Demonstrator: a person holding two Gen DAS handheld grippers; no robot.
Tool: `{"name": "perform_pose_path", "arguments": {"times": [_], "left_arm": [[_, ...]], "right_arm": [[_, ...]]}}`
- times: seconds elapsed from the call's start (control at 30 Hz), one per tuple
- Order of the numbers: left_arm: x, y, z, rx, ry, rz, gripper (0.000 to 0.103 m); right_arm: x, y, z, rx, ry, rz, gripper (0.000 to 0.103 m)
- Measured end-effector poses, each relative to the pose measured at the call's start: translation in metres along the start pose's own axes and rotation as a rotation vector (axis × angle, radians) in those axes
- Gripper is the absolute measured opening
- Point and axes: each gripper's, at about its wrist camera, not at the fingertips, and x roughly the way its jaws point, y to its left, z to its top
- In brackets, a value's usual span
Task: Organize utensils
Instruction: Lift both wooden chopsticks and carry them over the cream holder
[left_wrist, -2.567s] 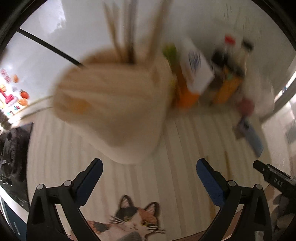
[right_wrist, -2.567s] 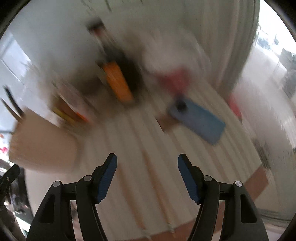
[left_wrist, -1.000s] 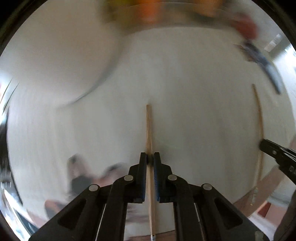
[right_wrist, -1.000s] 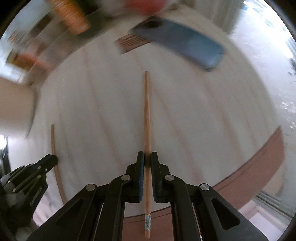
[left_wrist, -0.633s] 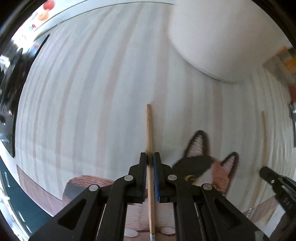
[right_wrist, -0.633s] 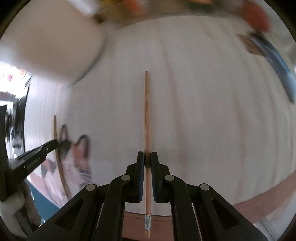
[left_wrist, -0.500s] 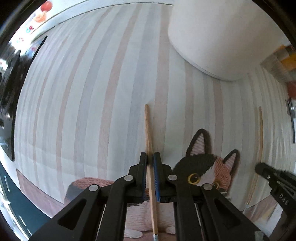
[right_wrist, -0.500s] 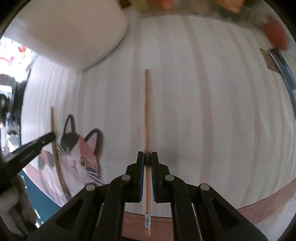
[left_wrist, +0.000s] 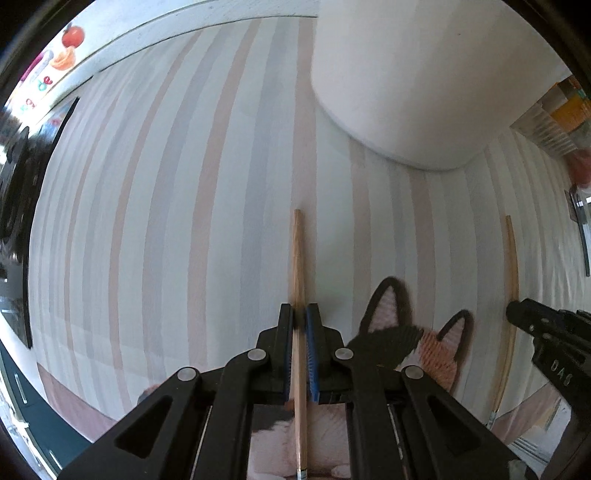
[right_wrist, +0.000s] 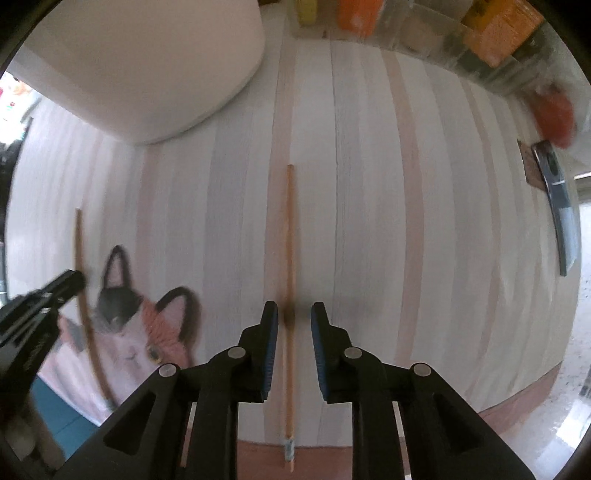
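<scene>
Left gripper (left_wrist: 300, 325) is clenched on a wooden chopstick (left_wrist: 298, 280); its long axis runs straight ahead along the fingers, far tip over the striped tablecloth (left_wrist: 166, 221), banded butt end nearest the camera. Right gripper (right_wrist: 293, 325) is seen with jaws parted, a second chopstick (right_wrist: 290, 258) lying loose between the blue pads (right_wrist: 271, 332), pointed away the same way, on the cloth. Half a second earlier this chopstick was pinched; now it is released. A cat-print mat (right_wrist: 140, 325) is noted to the left, a white container (right_wrist: 147, 66) farther off
</scene>
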Motion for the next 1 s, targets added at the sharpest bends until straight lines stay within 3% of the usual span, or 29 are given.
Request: {"name": "perform_pose_path", "arguments": {"times": [0.6, 0.9, 1.0], "left_arm": [[0.002, -0.010, 0.001, 0.043, 0.007, -0.008, 0.005], [0.002, -0.013, 0.001, 0.061, 0.000, -0.015, 0.004], [-0.004, -0.013, -0.005, 0.053, 0.013, -0.059, 0.004]], "right_arm": [[0.006, 0.002, -0.005, 0.011, -0.017, -0.015, 0.015], [0.014, 0.000, -0.012, -0.003, -0.059, -0.048, 0.008], [0.015, -0.004, -0.024, 0.013, -0.093, -0.025, 0.007]]}}
